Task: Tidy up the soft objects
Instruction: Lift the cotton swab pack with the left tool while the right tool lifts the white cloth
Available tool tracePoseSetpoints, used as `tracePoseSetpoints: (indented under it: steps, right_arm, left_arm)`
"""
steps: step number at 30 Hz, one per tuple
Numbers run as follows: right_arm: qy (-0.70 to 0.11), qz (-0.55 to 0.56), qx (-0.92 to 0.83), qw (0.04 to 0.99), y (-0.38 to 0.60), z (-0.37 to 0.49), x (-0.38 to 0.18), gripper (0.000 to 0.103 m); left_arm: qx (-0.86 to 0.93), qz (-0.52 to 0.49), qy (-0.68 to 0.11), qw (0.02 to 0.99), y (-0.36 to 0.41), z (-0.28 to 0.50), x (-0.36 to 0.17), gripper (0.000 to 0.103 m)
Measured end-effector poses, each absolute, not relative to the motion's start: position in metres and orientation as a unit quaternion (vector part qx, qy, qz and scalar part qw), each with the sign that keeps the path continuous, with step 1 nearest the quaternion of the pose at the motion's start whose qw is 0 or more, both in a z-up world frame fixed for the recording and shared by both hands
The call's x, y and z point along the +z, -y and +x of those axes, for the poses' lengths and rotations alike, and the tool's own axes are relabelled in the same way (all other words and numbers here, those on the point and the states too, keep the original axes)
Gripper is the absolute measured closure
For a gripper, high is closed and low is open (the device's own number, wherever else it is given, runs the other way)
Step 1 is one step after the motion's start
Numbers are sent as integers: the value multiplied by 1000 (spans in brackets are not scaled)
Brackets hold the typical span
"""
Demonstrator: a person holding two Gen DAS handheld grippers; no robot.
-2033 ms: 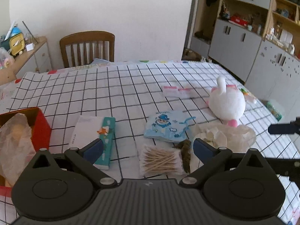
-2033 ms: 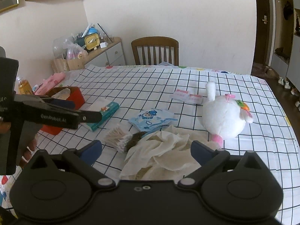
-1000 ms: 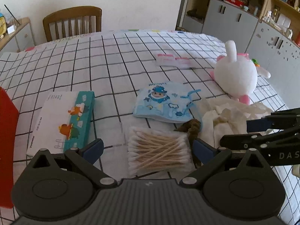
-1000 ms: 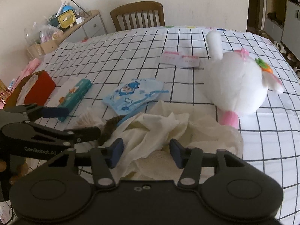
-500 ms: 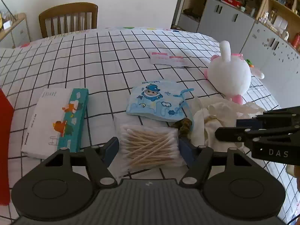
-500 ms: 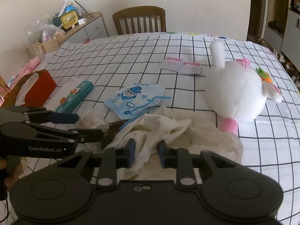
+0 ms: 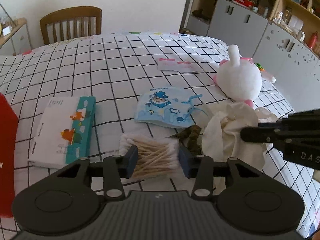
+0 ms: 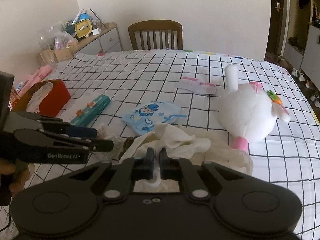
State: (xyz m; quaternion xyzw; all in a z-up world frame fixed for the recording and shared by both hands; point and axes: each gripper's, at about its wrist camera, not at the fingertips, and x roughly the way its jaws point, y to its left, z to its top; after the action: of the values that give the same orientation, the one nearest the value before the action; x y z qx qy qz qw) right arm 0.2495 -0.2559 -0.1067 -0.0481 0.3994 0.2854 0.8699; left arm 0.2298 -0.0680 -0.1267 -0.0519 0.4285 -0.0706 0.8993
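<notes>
Crowding the pinched cloth (image 8: 180, 140): plush rabbit (image 8: 248, 116), mask (image 8: 152, 116), perhaps a sock (image 7: 190, 136).

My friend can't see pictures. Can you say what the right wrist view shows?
The right gripper is shut on a cream cloth on a checked table. A white plush bunny lies to its right, and the left gripper is at the left.

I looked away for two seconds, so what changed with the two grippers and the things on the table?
Both grippers closed from wide open: the left gripper onto the cotton swab pack, the right gripper pinching the cream cloth. The plush bunny, blue pouch and tissue pack stayed put.
</notes>
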Motion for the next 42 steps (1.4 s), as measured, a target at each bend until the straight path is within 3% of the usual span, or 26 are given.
tracePoseSetpoints:
  steps: [2,4,26,32,42]
  right_arm:
    - [-403,-42,285,869,257,249,-108,98]
    - [-404,-38,286,868,258,247,-108,98]
    - [-423,-34,285,860,260,251,-119,98]
    - [-425,-33,285,858,260,253,-120,98]
    - [-407,-23,291,865,263,241,-104,98]
  left_arm:
    - [-62,-54,-426,901,66,228,-126,34]
    - [-62,-57,-421,903,63,225,-124,28]
    - [-64,3,-449,891,74,243,-150,25]
    - [-67,-1,-443,894,70,241,-150,32]
    - [-56,-25,-435,898,63,229,-139,32]
